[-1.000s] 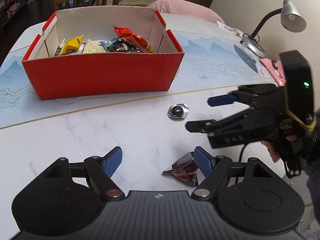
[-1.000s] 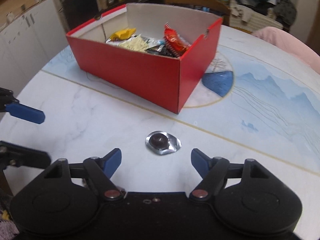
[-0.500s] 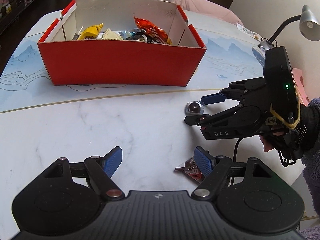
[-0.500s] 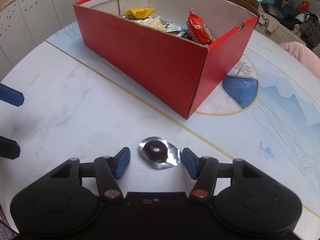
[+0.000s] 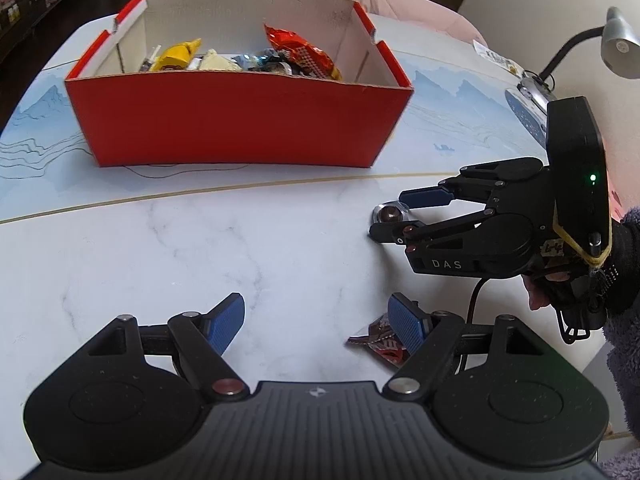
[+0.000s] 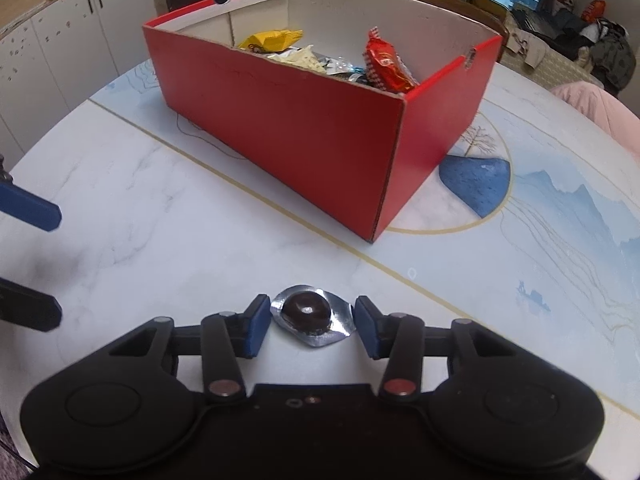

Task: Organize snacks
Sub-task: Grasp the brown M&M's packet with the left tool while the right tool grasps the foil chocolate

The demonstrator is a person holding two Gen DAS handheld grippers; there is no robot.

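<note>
Left wrist view, left to right: the red box (image 5: 236, 124) of snacks sits at eleven o'clock on the marble table (image 5: 160, 248). The left gripper (image 5: 316, 320) stands spread with nothing between its pads, and a dark red wrapper (image 5: 376, 340) lies half hidden behind its right finger at four o'clock, seen in this view only. The right wrist view alone shows the right gripper (image 6: 308, 322) closing around the foil-cupped chocolate (image 6: 307, 312) at six o'clock, pads just short of the foil.
</note>
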